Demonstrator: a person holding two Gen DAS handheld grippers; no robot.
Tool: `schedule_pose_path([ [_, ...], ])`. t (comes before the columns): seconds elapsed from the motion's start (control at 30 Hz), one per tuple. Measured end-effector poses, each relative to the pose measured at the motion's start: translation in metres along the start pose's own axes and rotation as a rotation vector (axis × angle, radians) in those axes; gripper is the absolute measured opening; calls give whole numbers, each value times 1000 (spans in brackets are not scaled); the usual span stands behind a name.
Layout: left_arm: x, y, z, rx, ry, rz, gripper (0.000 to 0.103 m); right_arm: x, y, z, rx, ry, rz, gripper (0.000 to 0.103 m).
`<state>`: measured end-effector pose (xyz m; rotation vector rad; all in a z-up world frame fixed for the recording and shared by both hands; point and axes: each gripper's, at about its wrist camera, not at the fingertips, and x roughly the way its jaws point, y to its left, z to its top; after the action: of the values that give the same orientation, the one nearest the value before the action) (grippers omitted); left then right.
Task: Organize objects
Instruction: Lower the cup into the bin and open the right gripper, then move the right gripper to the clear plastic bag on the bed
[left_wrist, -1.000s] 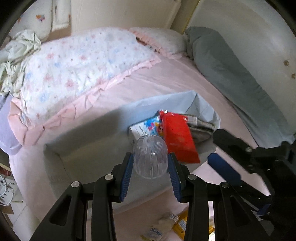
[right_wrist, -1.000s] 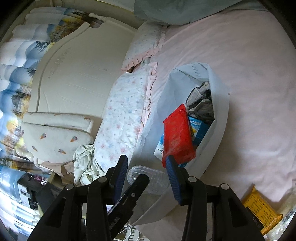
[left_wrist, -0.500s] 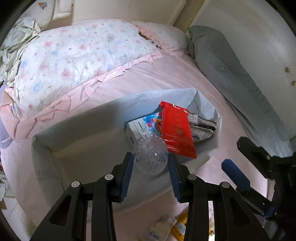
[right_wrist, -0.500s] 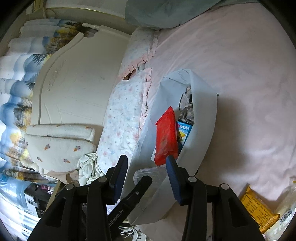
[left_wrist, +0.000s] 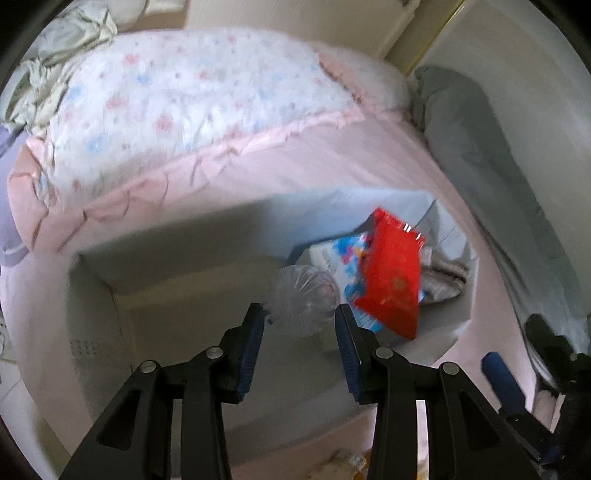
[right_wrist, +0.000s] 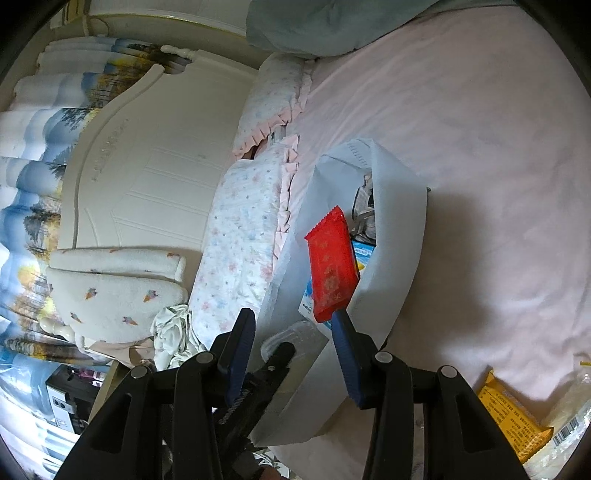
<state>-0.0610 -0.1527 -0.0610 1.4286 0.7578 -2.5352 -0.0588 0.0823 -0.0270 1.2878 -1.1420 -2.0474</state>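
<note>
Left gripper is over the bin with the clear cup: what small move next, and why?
Probably lower a little, then open. The clear cup sits between the left gripper fingers, already inside the white bin walls beside the red packet, with bare floor below it.

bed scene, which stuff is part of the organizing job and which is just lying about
Part of the job:
- clear plastic cup in the left gripper, over the white storage bin
- red packet, blue-and-white box and folded cloth in the bin
- yellow snack packet on the sheet
- right gripper, open

Lying about:
- floral pillows
- grey duvet
- headboard
</note>
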Motion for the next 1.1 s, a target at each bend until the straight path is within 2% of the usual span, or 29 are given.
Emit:
schedule_pose_path([
  [0.13,5,-9,-4,37,24,39,42,6,4,-2,-17,24,-7,43],
  [0.27,-6,-22,-7,109,-11,52,42,16,14,-7,-63,46,-41,43],
  [0.37,-17,-37,-10,202,-41,81,42,21,23,-11,-109,54,-75,43],
  [0.47,-28,-48,-12,266,-77,99,42,23,32,-16,-166,51,-125,43],
  [0.6,-42,-58,-14,312,-124,99,42,21,42,-22,-268,36,-234,43],
  [0.7,-45,-67,-19,361,-135,105,42,18,43,-25,-290,30,-252,43],
  [0.87,-42,-85,-29,422,-101,54,42,8,37,-25,-287,24,-296,43],
  [1.0,-37,-96,-38,433,-7,-7,42,-7,28,-25,-265,39,-336,43],
  [1.1,-35,-108,-48,447,59,-73,43,-31,15,-25,-207,29,-320,43],
])
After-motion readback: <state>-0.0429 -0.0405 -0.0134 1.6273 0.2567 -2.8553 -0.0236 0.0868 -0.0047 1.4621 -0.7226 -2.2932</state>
